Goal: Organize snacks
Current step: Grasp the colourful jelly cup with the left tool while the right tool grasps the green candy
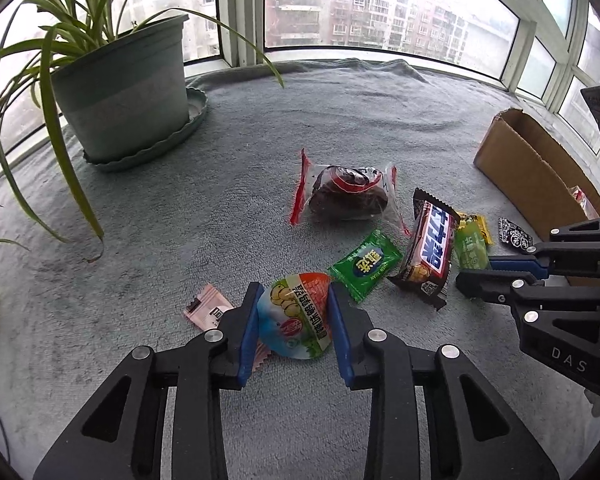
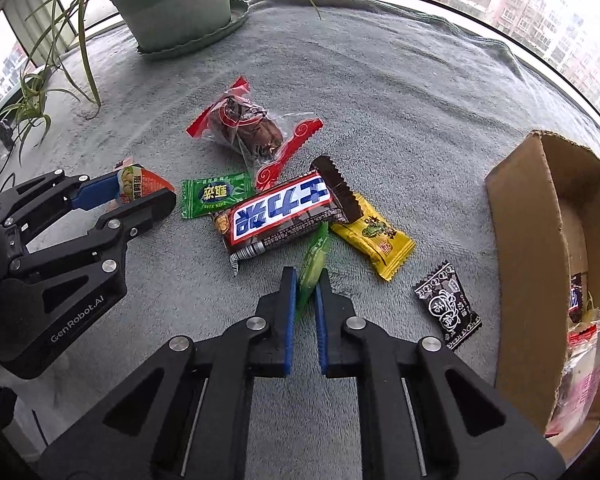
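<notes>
Right wrist view: a thin green packet point(image 2: 314, 268), edge-on beside the chocolate bar point(image 2: 280, 210), sits pinched in the right gripper point(image 2: 305, 280); the left gripper point(image 1: 294, 312) clamps a round snack point(image 1: 296, 316). Apparently shallow, either grip may slip before the cardboard box point(image 2: 540, 240).

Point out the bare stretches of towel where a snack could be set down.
Free: the grey towel between the plant pot and the red-ended bun packet, and the strip between that packet and the cardboard box. Crowded: around the Snickers bar, where wrappers overlap and both grippers work.
</notes>
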### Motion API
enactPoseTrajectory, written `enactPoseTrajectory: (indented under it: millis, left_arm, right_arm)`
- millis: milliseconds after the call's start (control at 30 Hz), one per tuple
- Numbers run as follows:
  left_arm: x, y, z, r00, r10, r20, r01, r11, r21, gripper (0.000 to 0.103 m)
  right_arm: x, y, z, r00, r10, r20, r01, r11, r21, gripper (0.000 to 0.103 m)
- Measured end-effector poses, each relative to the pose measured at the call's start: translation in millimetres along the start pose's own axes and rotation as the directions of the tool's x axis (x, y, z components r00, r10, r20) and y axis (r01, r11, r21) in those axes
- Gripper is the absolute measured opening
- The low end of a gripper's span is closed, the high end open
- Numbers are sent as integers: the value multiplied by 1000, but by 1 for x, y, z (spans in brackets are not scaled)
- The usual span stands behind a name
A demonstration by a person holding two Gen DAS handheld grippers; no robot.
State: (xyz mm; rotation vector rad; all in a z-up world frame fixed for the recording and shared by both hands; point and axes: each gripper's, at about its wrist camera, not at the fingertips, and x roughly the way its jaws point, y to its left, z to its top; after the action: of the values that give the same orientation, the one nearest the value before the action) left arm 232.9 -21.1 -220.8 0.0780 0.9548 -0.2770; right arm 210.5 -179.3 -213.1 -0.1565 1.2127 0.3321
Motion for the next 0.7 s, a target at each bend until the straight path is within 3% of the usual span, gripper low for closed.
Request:
enactPoseTrajectory:
  millis: [500, 700]
  left_arm:
    - [-30, 5, 0, 999, -7, 47, 9, 999, -38, 29]
    - [-36, -3, 0, 998, -1, 59, 3, 999, -38, 29]
  right_arm:
    - [-44, -28, -15, 992, 73, 100, -78, 996, 50, 6]
    - [-44, -37, -18, 992, 87, 92, -93, 994, 63, 6]
